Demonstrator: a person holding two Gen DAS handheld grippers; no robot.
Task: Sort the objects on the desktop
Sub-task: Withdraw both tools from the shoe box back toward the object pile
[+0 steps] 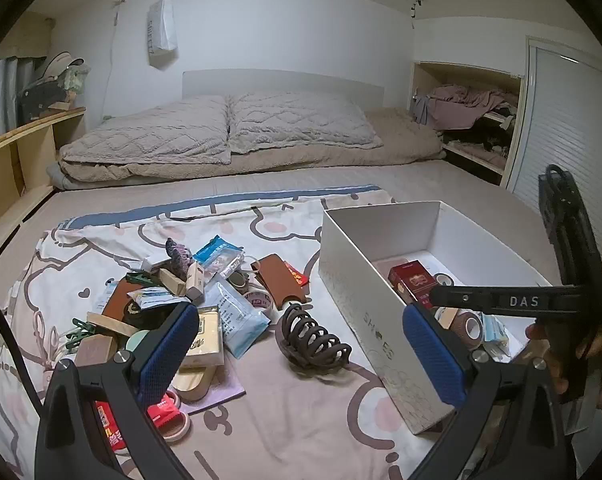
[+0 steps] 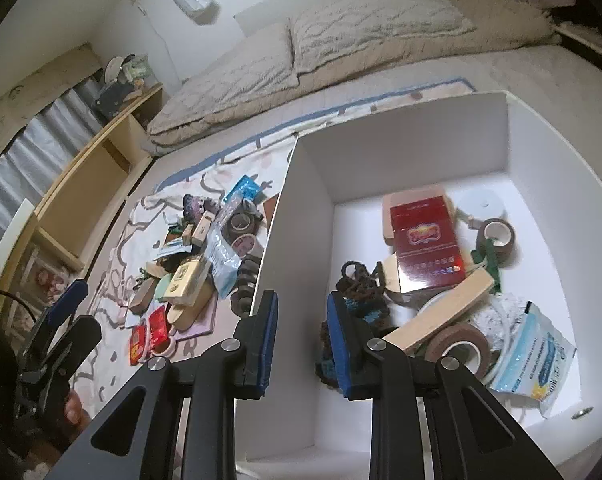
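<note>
A white shoe box (image 1: 365, 312) stands on the bed at the right. It holds a red carton (image 2: 425, 244), tape rolls (image 2: 497, 236), wooden blocks (image 2: 445, 316), a blue packet (image 2: 533, 364) and a knitted piece (image 2: 361, 284). A pile of small objects (image 1: 181, 296) lies left of the box, with a dark brown hair claw (image 1: 313, 340) beside it. My left gripper (image 1: 297, 344) is open and empty, low over the hair claw. My right gripper (image 2: 301, 336) is open and empty above the box's left wall (image 2: 285, 216); it also shows in the left wrist view (image 1: 501, 300).
The objects lie on a cartoon-print sheet (image 1: 261, 412) over the mattress. Pillows and a folded quilt (image 1: 229, 132) lie at the far end. Wooden shelves (image 1: 17, 156) run along the left, and a clothes cupboard (image 1: 469, 120) stands at the far right.
</note>
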